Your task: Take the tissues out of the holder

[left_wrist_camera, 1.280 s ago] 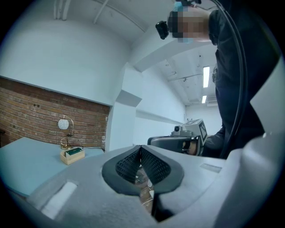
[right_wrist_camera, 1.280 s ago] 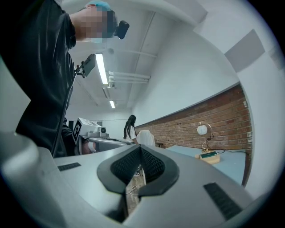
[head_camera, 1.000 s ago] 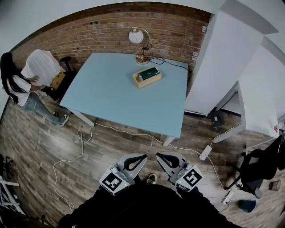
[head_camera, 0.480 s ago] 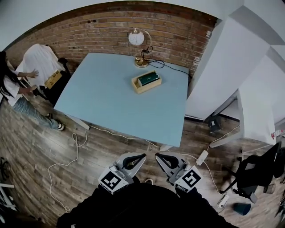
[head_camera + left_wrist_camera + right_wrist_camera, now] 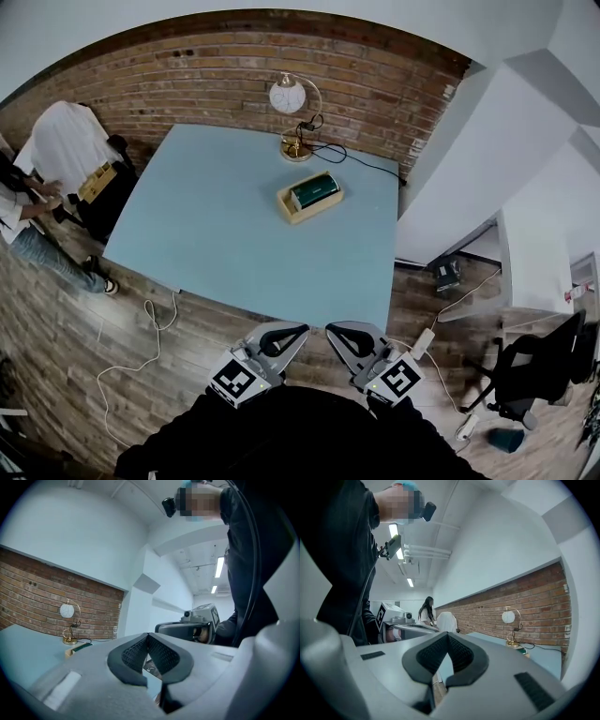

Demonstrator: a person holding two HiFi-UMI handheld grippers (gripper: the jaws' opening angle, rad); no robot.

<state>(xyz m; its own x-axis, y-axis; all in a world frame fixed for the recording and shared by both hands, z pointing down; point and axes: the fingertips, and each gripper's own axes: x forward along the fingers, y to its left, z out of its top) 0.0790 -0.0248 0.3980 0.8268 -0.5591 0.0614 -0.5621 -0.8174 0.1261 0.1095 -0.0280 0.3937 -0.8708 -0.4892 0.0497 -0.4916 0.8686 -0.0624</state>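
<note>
Left of the bench point(image 5: 225, 253), a person point(image 5: 33, 192) is seen standing on the wood floor beside a chair draped in white cloth point(image 5: 66, 141). A white cable point(image 5: 141, 342) is noted trailing over the floor off the bench's near left corner.

On the bench, the gold lamp point(image 5: 292, 117) with its round white shade is found at the far edge, against the brick wall. The wooden holder point(image 5: 309, 199) is located just in front of the lamp, in the bench's far right part. The tissues point(image 5: 313, 190), a dark green pack, are recorded lying inside the holder, not yet taken out.

Off the bench's near edge, well apart from the holder, the left hand-held gripper point(image 5: 298, 331) is held level. Its jaws are pressed together, with nothing between the pads. The right hand-held gripper point(image 5: 334, 331) is held just beside it, its jaws likewise closed on nothing.

Right of the bench, a white partition point(image 5: 469, 159) and a black office chair point(image 5: 534, 366) are noted.
</note>
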